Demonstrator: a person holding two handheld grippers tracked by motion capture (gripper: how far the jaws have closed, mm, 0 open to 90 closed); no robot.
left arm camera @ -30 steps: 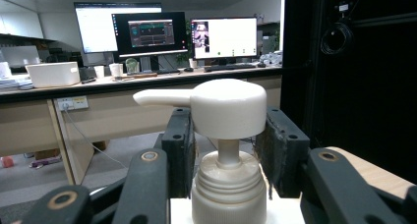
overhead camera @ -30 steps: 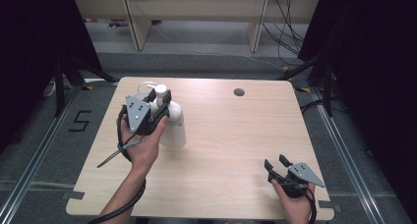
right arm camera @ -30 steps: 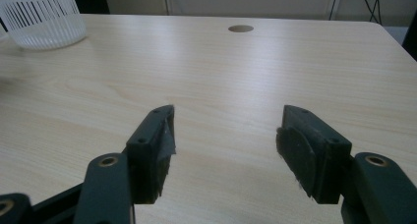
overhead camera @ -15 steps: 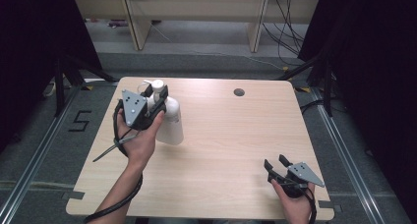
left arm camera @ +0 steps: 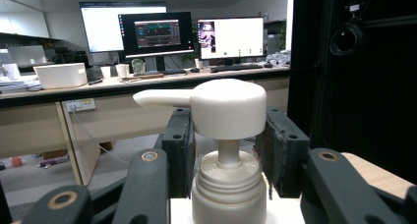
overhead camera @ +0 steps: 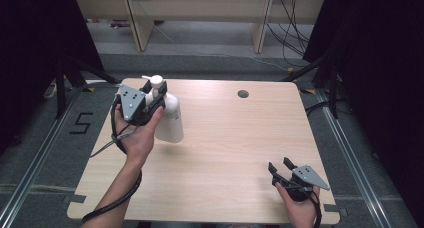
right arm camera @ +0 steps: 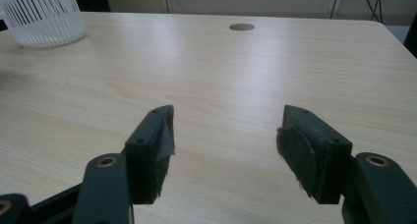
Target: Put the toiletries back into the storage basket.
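A white pump bottle [overhead camera: 170, 125] stands at the table's far left, leaning slightly. My left gripper [overhead camera: 156, 100] comes at it from the left, held in a hand, and its jaws are shut on the bottle's neck just under the pump head. In the left gripper view the two black pads [left arm camera: 179, 150] press on either side of the screw collar of the pump bottle [left arm camera: 226, 106], whose spout points left. My right gripper [overhead camera: 281, 165] rests near the table's front right corner. Its jaws stand open over bare wood in the right gripper view [right arm camera: 223, 140], with nothing between them.
The light wooden table [overhead camera: 240, 138] has a round cable hole [overhead camera: 243, 94] near its far edge, also visible as the hole [right arm camera: 242, 26] ahead of the right gripper. A white slotted round object [right arm camera: 39, 17] sits far left in the right gripper view. Dark stands flank the table.
My left gripper has shifted a little to the left and away, taking the pump bottle's top with it. The right gripper has stayed put.
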